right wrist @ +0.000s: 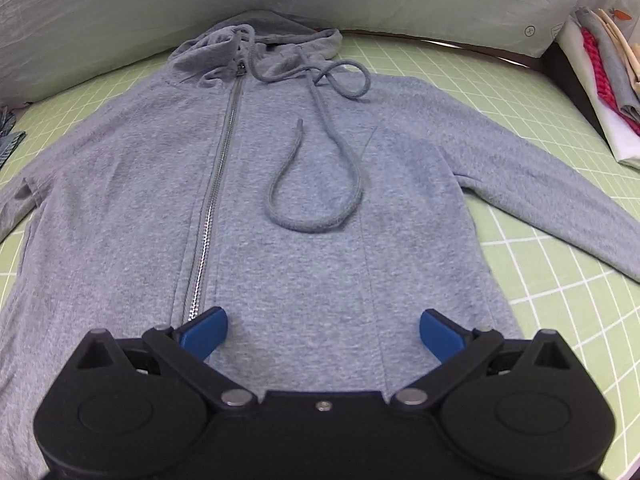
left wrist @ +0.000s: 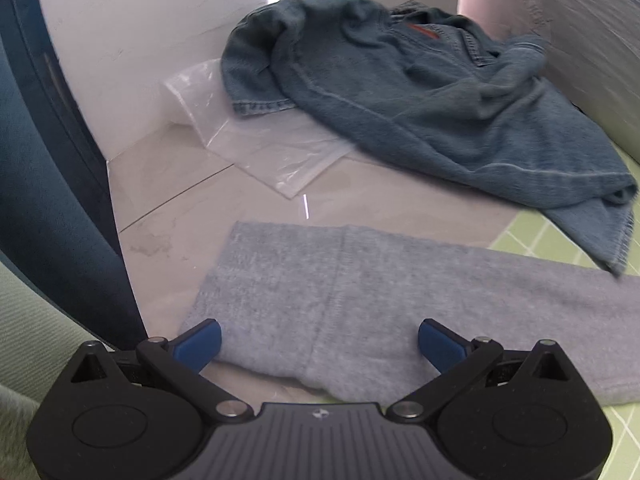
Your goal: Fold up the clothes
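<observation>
Left wrist view: my left gripper point(left wrist: 319, 346) has its jaws spread wide with nothing between them, just above the grey sleeve point(left wrist: 360, 300) of the hoodie.
Only here: a crumpled denim garment point(left wrist: 420, 92) heaps against the far white wall point(left wrist: 140, 40), its hem draped over the green mat point(left wrist: 560, 240) close to the sleeve; a clear plastic bag point(left wrist: 256, 148) lies partly under it on the pale floor point(left wrist: 168, 216).
Left edge: a dark blue padded surface point(left wrist: 40, 184) blocks that side.

Right wrist view: my right gripper point(right wrist: 323, 334) is also wide apart and empty, over the lower front of the grey hoodie point(right wrist: 300, 200).
Only here: the hoodie lies flat, front up, on the green gridded mat point(right wrist: 560, 272), zipper point(right wrist: 212, 200) closed, hood point(right wrist: 260, 48) at the far end, drawstring point(right wrist: 320, 184) looped across the chest.
Right edge: a stack of folded fabrics point(right wrist: 604, 80) sits beside the mat.
</observation>
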`<action>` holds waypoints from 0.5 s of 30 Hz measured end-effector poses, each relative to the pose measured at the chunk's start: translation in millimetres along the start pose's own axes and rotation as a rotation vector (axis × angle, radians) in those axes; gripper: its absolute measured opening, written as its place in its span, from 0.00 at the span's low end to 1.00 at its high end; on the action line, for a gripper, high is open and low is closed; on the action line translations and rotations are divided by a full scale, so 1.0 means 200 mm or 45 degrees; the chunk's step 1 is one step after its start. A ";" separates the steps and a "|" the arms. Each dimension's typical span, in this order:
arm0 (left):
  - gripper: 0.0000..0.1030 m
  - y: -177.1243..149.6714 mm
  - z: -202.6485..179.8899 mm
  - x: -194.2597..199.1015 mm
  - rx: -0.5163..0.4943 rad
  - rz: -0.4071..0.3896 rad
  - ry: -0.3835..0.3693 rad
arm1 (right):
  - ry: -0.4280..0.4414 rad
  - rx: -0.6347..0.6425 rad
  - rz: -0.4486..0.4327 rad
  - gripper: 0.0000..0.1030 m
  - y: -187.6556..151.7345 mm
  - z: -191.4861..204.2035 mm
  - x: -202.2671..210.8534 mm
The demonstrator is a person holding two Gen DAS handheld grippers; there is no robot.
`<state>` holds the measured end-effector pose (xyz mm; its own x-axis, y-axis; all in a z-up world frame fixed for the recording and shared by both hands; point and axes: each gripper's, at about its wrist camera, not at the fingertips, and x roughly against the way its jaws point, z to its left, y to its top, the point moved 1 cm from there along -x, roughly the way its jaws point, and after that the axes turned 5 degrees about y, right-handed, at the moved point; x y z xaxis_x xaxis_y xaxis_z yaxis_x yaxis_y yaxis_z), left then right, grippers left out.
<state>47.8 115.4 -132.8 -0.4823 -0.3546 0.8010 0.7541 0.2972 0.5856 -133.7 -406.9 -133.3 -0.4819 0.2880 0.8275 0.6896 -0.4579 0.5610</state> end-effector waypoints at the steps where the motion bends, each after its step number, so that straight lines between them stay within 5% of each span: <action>1: 1.00 0.00 0.01 -0.01 0.008 0.000 -0.005 | -0.007 -0.004 -0.001 1.00 0.00 0.01 0.00; 15: 0.98 0.05 0.01 -0.05 0.087 -0.001 -0.034 | -0.036 -0.083 0.058 1.00 0.01 0.01 -0.01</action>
<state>58.9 123.3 -134.7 -0.4956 -0.3311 0.8029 0.7221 0.3567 0.5928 -130.3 -407.5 -132.8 -0.4346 0.2889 0.8530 0.6734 -0.5246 0.5208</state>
